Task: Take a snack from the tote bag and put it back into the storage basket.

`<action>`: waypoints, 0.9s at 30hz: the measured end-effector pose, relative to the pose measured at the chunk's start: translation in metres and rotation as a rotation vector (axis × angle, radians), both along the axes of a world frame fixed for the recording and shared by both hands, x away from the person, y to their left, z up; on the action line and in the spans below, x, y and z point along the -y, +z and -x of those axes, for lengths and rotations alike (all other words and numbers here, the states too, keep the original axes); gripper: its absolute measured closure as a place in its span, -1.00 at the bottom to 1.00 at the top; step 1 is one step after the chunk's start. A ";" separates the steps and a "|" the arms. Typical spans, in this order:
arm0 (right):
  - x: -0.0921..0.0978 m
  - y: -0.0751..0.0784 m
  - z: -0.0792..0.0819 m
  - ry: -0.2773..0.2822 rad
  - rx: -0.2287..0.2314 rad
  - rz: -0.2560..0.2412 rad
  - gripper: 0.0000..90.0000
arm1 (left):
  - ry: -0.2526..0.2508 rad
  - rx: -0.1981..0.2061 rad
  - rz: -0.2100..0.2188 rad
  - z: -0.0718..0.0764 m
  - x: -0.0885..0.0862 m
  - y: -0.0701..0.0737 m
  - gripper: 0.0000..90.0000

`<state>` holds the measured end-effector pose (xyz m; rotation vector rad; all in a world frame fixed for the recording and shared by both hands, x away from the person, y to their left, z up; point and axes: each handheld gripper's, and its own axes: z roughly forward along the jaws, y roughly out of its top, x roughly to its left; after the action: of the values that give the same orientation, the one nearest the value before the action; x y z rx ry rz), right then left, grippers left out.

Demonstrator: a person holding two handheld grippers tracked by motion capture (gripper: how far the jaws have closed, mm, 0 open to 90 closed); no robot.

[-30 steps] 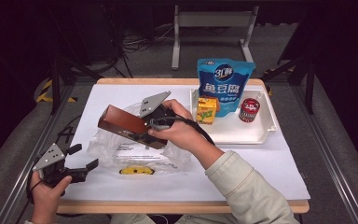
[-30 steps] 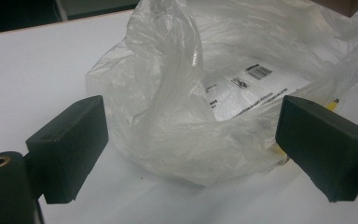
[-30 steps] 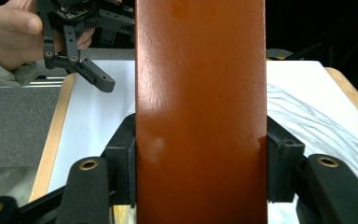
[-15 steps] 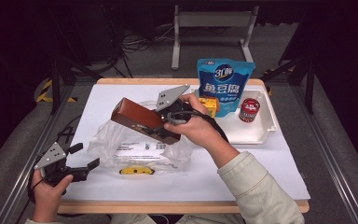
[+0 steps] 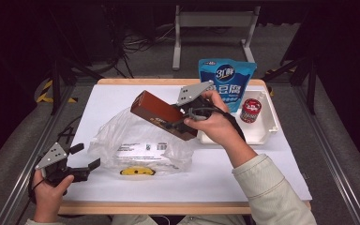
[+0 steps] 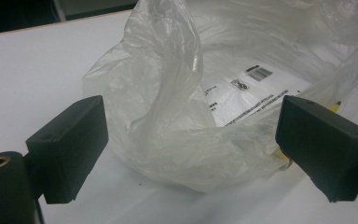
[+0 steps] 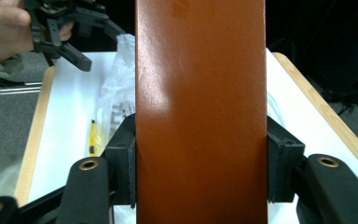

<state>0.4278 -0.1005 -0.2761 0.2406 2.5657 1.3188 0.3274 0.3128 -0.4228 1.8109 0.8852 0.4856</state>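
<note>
The right tool (image 5: 177,123) grips a reddish-brown rectangular box (image 5: 163,115) across its width, one jaw pressed against each long side. The box is held in the air above the middle of the surface (image 5: 272,159), tilted, with its free end raised toward the far left. It hangs over the far right part of a crumpled clear plastic bag (image 5: 138,145), apart from it as far as the high view shows.

The bag lies on the surface at centre left. A printed label and a barcode show through its film, and a yellow mark sits at its near edge.

The left tool (image 5: 85,158) rests at the near left corner of the surface with its jaws spread wide and nothing between them. In the left gripper view, the jaws frame the bag's near left end.

A white tray (image 5: 268,126) stands at the far right of the surface. It carries a blue upright pouch (image 5: 227,84) and a small red can (image 5: 250,110).
</note>
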 end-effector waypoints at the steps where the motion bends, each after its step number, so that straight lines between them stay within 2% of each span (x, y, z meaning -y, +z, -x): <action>1: 0.003 0.000 0.000 -0.004 0.000 0.002 -0.06 | -0.001 0.003 -0.002 0.000 0.000 0.000 -0.78; 7: 0.022 0.001 -0.003 -0.036 0.005 -0.010 -0.06 | -0.003 -0.001 -0.008 0.000 0.000 0.000 -0.78; 18: 0.046 -0.001 -0.006 -0.074 0.013 0.000 -0.06 | -0.005 -0.002 -0.012 -0.001 0.000 0.000 -0.78; 27: 0.067 0.000 -0.007 -0.103 0.024 -0.016 -0.06 | -0.004 -0.004 -0.011 -0.001 0.001 0.000 -0.78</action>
<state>0.4351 -0.1675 -0.2760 0.3522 2.4881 1.2972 0.3281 0.3116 -0.4231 1.8236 0.8828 0.4849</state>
